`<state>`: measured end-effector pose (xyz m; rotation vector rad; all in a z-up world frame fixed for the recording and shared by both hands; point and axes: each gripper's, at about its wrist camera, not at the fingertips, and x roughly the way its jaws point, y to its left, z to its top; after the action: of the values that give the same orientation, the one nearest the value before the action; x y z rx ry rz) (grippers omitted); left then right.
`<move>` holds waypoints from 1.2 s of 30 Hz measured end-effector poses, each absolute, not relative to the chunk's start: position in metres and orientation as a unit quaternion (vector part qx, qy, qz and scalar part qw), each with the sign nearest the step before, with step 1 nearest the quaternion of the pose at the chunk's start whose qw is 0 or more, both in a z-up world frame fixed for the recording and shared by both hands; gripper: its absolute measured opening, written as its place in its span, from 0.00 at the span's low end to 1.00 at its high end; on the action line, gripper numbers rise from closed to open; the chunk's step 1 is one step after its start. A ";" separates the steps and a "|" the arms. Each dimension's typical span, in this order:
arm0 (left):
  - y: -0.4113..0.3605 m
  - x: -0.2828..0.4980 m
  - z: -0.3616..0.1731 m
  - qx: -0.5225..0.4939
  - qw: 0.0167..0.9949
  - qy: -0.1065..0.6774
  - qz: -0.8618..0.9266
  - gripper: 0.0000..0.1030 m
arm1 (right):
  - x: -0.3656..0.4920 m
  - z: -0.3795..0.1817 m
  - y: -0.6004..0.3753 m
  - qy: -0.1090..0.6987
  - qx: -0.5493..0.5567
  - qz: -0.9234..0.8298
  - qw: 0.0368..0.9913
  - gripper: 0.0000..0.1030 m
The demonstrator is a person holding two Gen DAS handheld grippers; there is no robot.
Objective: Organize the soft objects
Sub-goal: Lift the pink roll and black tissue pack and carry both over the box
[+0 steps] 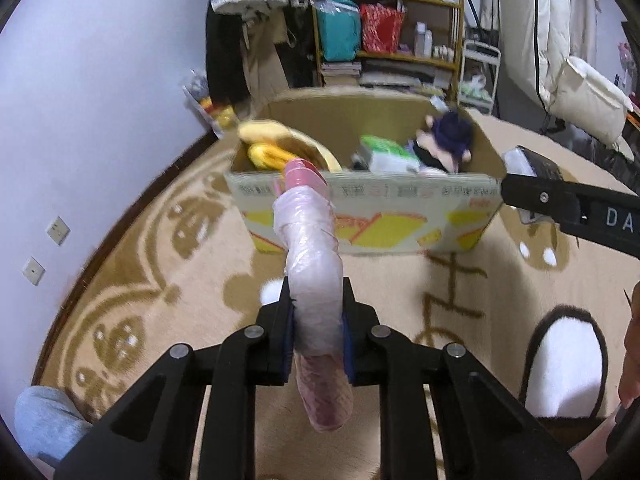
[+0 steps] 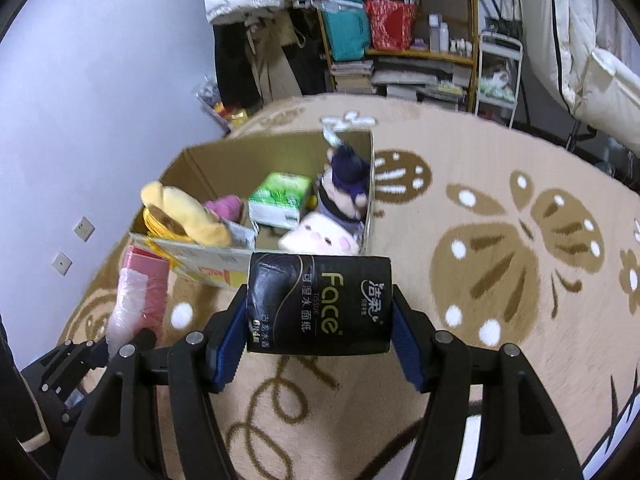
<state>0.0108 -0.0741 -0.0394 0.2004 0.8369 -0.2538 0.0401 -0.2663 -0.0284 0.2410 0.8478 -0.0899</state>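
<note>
Both tools loaded, box ahead

Left tool [image 1: 318, 332] grips a pink plastic-wrapped bundle [image 1: 316, 272]; right tool [image 2: 318, 334] clamps a black tissue pack [image 2: 318, 304] crosswise, both carried above the rug toward the open cardboard box [image 2: 280, 160] already holding plush toys [image 2: 188, 216].

1. The cardboard box [image 1: 360, 208] shows smeared print on its near wall; the lettering cannot be read.
2. The right gripper [image 1: 516, 168] is cut off beside the box.
3. A slipper [image 1: 560, 364] is partly hidden.
</note>
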 end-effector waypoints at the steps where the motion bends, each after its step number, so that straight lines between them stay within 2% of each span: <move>1: -0.070 0.014 -0.044 0.096 0.904 0.399 -0.120 0.17 | 0.038 -0.024 -0.265 0.400 0.113 -0.047 0.908 0.66; 10: -0.062 0.034 -0.021 0.084 0.926 0.354 -0.101 0.17 | 0.034 0.001 -0.261 0.349 0.096 -0.047 0.931 0.66; 23: -0.063 0.050 0.002 0.094 0.944 0.304 -0.088 0.17 | 0.046 0.003 -0.263 0.320 0.092 -0.053 0.941 0.66; 36: -0.089 0.090 0.010 0.100 0.946 0.293 -0.098 0.17 | 0.073 0.004 -0.274 0.286 0.087 -0.091 0.950 0.66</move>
<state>0.0903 -0.0888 0.0095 0.2044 0.5971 -0.1991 0.0727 -0.2739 0.0041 0.1779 0.5816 -0.1853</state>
